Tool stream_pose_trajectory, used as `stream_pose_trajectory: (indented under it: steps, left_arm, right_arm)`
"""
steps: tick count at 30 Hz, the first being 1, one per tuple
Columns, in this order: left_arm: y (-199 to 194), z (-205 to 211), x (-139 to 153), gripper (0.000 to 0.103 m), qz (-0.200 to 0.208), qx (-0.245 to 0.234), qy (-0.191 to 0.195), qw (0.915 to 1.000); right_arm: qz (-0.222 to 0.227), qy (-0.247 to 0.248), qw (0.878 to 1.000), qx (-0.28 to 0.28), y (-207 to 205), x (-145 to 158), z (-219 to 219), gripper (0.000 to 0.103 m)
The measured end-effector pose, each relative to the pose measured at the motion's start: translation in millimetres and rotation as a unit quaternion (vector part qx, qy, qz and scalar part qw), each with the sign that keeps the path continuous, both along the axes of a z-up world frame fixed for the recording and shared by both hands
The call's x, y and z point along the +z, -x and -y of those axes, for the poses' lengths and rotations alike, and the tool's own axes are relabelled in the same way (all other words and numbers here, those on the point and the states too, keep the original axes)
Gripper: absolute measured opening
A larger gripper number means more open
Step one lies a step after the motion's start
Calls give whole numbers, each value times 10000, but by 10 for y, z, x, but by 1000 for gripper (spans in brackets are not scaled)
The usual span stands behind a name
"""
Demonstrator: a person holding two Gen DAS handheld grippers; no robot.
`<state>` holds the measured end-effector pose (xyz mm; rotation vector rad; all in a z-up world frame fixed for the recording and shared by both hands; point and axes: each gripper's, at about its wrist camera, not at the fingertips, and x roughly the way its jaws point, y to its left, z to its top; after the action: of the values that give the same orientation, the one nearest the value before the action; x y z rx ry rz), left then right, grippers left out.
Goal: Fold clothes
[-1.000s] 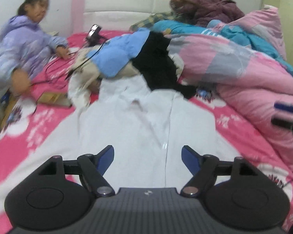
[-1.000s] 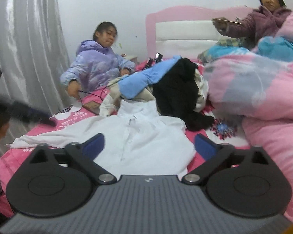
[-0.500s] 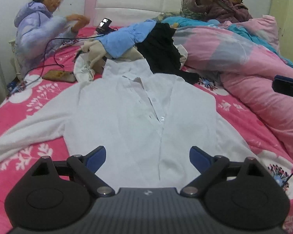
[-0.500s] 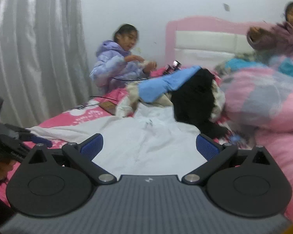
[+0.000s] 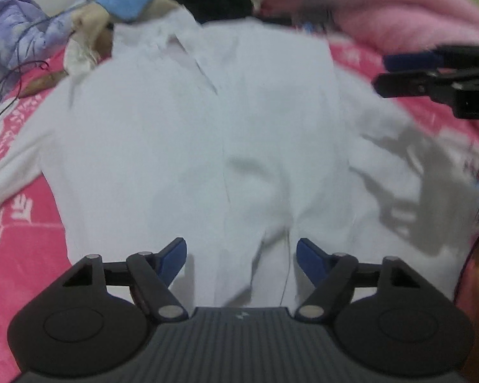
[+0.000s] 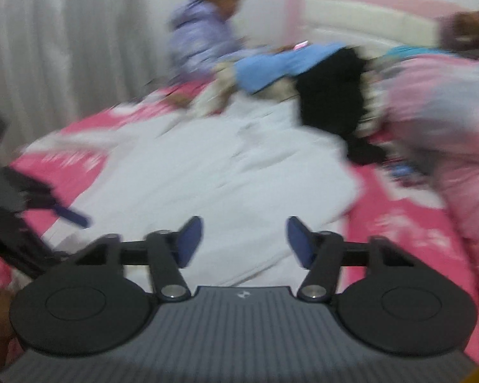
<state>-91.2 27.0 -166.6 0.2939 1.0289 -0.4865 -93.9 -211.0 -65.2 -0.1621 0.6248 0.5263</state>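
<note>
Only the blurred right view shows curtain [image 6: 64, 48] beyond shirt [image 6: 223, 175], seemingly.

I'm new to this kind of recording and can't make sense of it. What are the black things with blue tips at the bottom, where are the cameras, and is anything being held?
No robot here: a person holds a two-finger tool in each hand, with a camera on each looking along its fingers. In the left camera's picture you see the left gripper; in the right camera's, the right gripper. The right one also pokes into the left picture from the right edge. A white shirt lies spread front up on a pink bedsheet, with a pile of blue and black clothes beyond its collar. Both grippers' jaws have just been closing, with shirt cloth seen between the blue tips, but nothing looks pinched yet.
</note>
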Motion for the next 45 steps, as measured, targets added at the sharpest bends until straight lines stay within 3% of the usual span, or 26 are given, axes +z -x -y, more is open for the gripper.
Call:
stream_pose_trajectory:
  steps: [1,4,9,12,14,16,17,19,21,24,26,28,32,33,36,40,42,44,45]
  left_arm:
    - [20,9,-54,77,-62,-21,-87,9999]
    - [45,-39,-121,77,-218,59,-92,9997]
    - [-32,-360,-7,77,-447,676,450,9957]
    - [-158,-757,149,77,-326,1471,709,9860]
    - [-272,-1138,227,77,-158,2329,796,9691]
    - [-398,-1557,284,77,-33,3322,849,9394]
    - [-474,-1808,287,77,-60,3945,889,9146]
    - [-596,-2331,288,77,-133,5141,1066,8510]
    - [-713,-2839,296,76,-187,6198,1216,7751]
    - [-803,-3382,403,77,-1,7011,1316,7009]
    - [-882,-3705,487,77,129,7329,1324,6672]
    - [-947,-4028,528,77,138,7563,1349,6400]
    - [-1070,-4647,478,77,-143,7826,1659,5999]
    - [-1105,-4750,456,78,-181,7796,1690,6028]
    - [-1340,-4938,330,78,-531,7512,1657,6367]
    - [-1567,-4980,99,78,-832,7329,1475,6589]
    - [-1649,-4973,-15,78,-979,7359,1108,6607]
    - [-1653,-4993,-143,75,-1116,7430,945,6531]
    - [-1626,-4995,-181,72,-1115,7495,974,6453]
  right_arm:
    - [-140,68,9996,244,5,-74,-98,38]
    - [-497,325,9944,877,34,-301,-377,25]
    - [-1028,989,9777,1541,50,-738,-767,22]
    - [-923,969,9786,1564,77,-690,-803,22]
    - [-929,748,9821,1459,71,-569,-770,23]
    - [-924,606,9842,1384,75,-464,-737,23]
    - [-926,598,9843,1378,68,-444,-727,23]
    - [-948,565,9845,1366,67,-407,-705,23]
    - [-988,507,9846,1350,80,-364,-700,23]
    - [-986,486,9846,1357,77,-331,-703,23]
    - [-962,521,9841,1398,61,-320,-742,24]
    - [-935,554,9835,1444,74,-312,-767,24]
    - [-923,601,9831,1462,108,-270,-761,25]
    - [-944,623,9830,1446,101,-274,-753,25]
    - [-1019,691,9828,1380,77,-293,-726,26]
    - [-1118,763,9827,1265,42,-336,-706,26]
    - [-1150,788,9827,1218,36,-353,-708,27]
    - [-1150,815,9827,1204,44,-360,-717,27]
    - [-1149,840,9824,1209,48,-365,-727,27]
